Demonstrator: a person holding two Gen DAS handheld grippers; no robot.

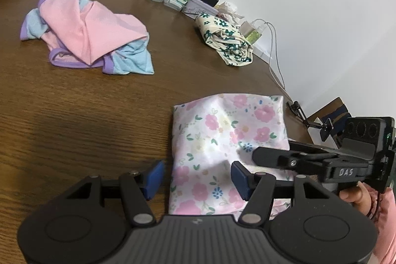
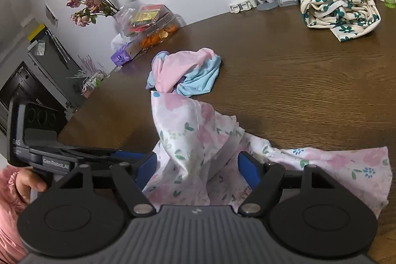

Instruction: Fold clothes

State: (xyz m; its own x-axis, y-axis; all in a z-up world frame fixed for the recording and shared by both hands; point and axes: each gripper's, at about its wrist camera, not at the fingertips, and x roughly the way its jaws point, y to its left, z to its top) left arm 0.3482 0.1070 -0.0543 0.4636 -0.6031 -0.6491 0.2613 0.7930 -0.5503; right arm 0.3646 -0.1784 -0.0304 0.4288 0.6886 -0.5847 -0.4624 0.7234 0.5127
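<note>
Table [image 1: 74, 115]: dark wood, visible grain, slight sheen. Floral garment [image 1: 222, 140] near: thin smooth cloth, soft creases. Pink/blue garment [image 1: 94, 34] far left: matt knit-looking cloth. Left gripper [image 1: 196, 177] & right gripper [image 2: 196, 170]: matt black plastic, blue pads, shiny metal pins.

Left gripper [image 1: 196, 177] black with blue finger pads [image 1: 154, 176], silver pivot screws, ribbed grey top plate, round black side discs, right gripper [image 2: 198, 171] same build, black handle with white "DAS" lettering, three round holes, pink shiny sleeve [image 2: 10, 209]
</note>
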